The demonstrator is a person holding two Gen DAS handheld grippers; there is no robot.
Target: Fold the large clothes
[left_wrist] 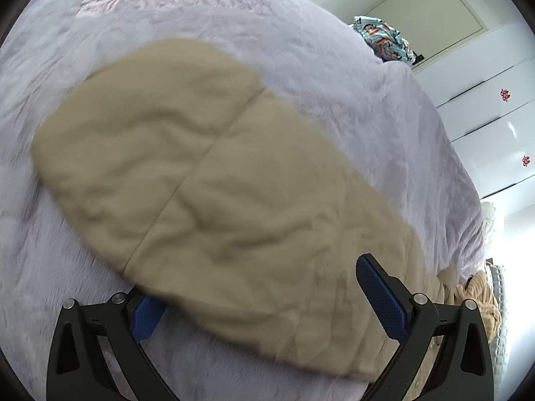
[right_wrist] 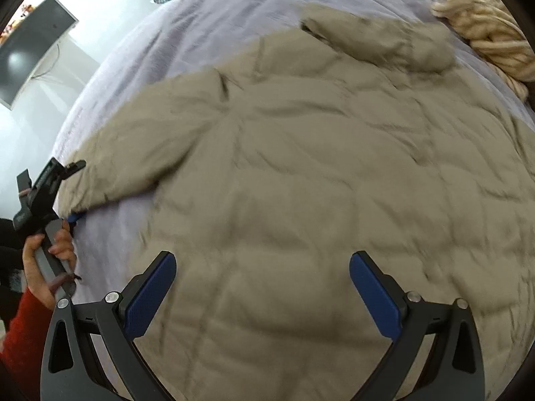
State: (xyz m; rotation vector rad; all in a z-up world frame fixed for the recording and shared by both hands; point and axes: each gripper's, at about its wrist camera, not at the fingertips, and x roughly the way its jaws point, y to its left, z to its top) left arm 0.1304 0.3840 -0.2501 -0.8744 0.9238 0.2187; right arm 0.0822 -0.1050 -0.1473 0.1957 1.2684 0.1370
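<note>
Beige quilted jacket [right_wrist: 317, 173] spread flat on bed [left_wrist: 200, 20], sleeve [left_wrist: 174, 153] out toward bed's side edge. Left tongs [left_wrist: 264, 300] wide open straddling cuff; right tongs [right_wrist: 262, 295] wide open, empty, over body. Judgement: close left fully on cuff, fold sleeve across torso, right pins body.

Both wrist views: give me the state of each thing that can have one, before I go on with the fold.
Left gripper: open, straddling the sleeve end.
Right gripper: open, empty, over the jacket body.
Beige jacket: spread on the bed, wrinkled, not yet folded.
Sleeve: stretched out flat across the bedspread.
Lavender bedspread: laid over the bed.
Cream knit: bunched beside the jacket.
</note>
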